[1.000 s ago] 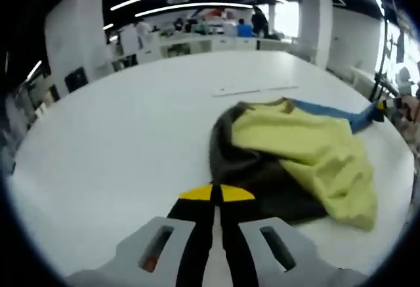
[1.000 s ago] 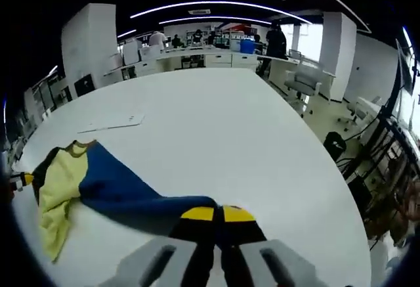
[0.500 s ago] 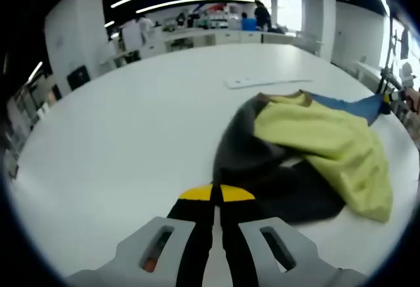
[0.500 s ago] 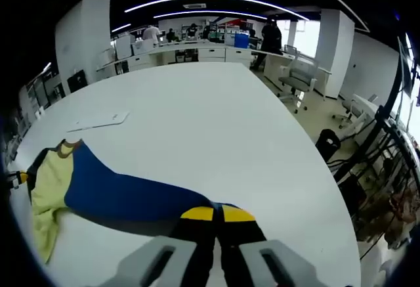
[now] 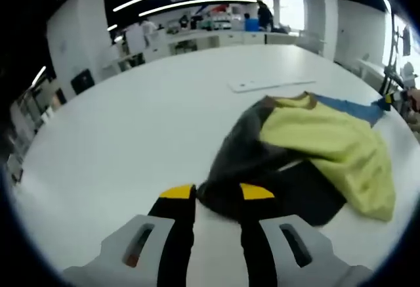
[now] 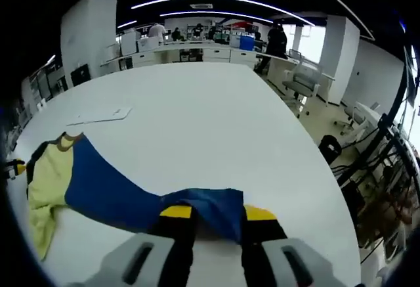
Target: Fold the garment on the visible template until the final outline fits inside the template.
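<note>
On the white table [image 5: 118, 123], crumpled garment [image 5: 315, 149], template unclear, left gripper [image 5: 209, 192] and right gripper [image 6: 210, 212] both released.

Garment [image 5: 308, 149] and template [image 5: 270, 84] on white table [image 5: 131, 136]

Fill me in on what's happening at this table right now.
A person is working a garment on a big white table with a handheld gripper in each hand. It is a yellow, dark grey and blue top, lying rumpled and not yet folded. The left gripper stands open around the dark grey end, and the right gripper stands open around the blue end. A flat white sheet lies on the table beyond the garment.
</note>
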